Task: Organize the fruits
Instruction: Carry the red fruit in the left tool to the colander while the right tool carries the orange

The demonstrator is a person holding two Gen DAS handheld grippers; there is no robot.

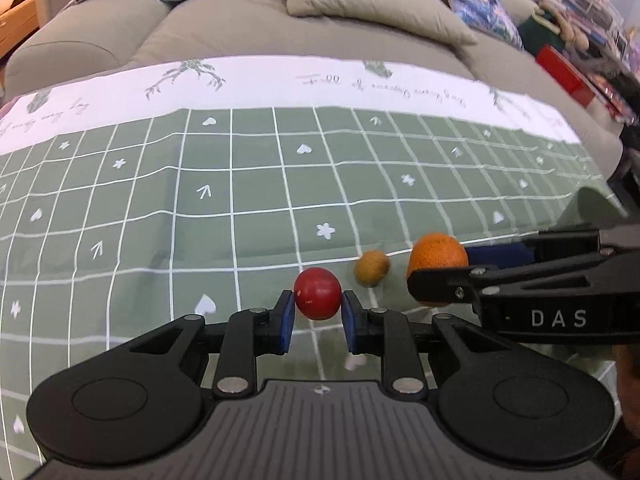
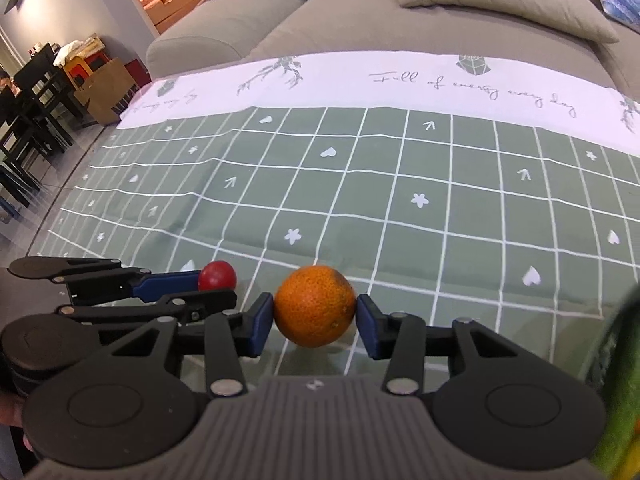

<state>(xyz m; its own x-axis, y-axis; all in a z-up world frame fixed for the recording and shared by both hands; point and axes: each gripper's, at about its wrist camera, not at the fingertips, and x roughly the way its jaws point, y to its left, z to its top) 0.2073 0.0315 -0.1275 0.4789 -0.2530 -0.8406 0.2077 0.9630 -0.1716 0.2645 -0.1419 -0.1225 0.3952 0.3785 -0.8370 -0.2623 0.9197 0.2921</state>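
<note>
A small red round fruit sits between the blue pads of my left gripper, which is shut on it just above the green checked cloth. My right gripper holds an orange, one pad pressing each side. In the left wrist view the orange and the right gripper are close by on the right. A small brown fruit lies loose on the cloth between the two. The right wrist view shows the red fruit in the left gripper at the left.
A grey sofa with pillows stands behind the table's far edge. The cloth's white border runs along that edge. A blurred green object fills the right edge of the right wrist view. Dark chairs stand far left.
</note>
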